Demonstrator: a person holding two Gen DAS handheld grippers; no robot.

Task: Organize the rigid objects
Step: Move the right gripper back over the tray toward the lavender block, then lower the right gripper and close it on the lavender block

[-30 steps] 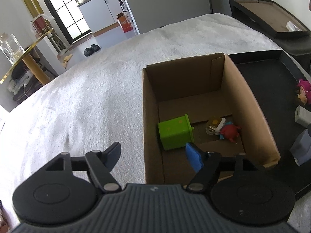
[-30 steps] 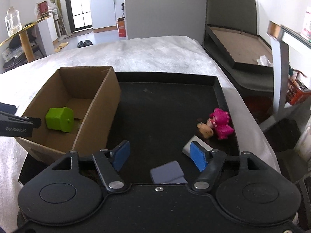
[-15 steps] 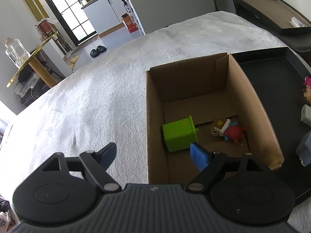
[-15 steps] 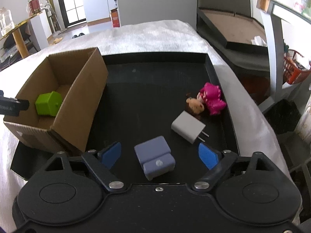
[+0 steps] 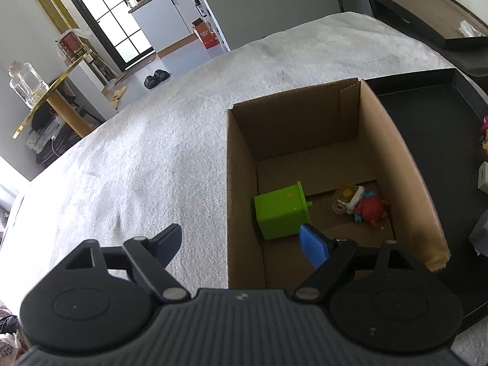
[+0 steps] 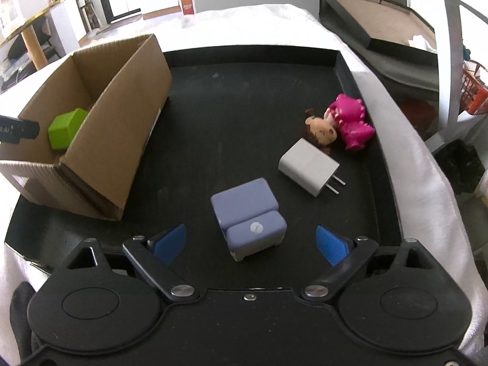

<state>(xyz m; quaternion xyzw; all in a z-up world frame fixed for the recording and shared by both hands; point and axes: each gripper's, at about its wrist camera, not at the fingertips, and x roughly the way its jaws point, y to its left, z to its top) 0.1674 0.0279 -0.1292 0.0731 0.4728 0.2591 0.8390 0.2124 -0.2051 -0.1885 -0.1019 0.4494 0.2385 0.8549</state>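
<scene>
Hovering with jaws spread, the right gripper (image 6: 249,242) has the purple block (image 6: 248,217) on the tray (image 6: 250,58) dead ahead between its pads, long axis running away, while the left gripper (image 5: 241,239), also spread, waits over the box (image 5: 396,152).

1. The right tool (image 6: 249,241) hangs wide open, holding nothing, its blue pads either side of a lavender toy sofa (image 6: 248,218) on the black tray (image 6: 244,97).
2. A white charger (image 6: 308,167) lies beside a pink-dressed doll (image 6: 341,125) near the tray's right edge.
3. At the tray's left edge, a cardboard box (image 6: 122,134) holds a green block (image 6: 65,132).
</scene>
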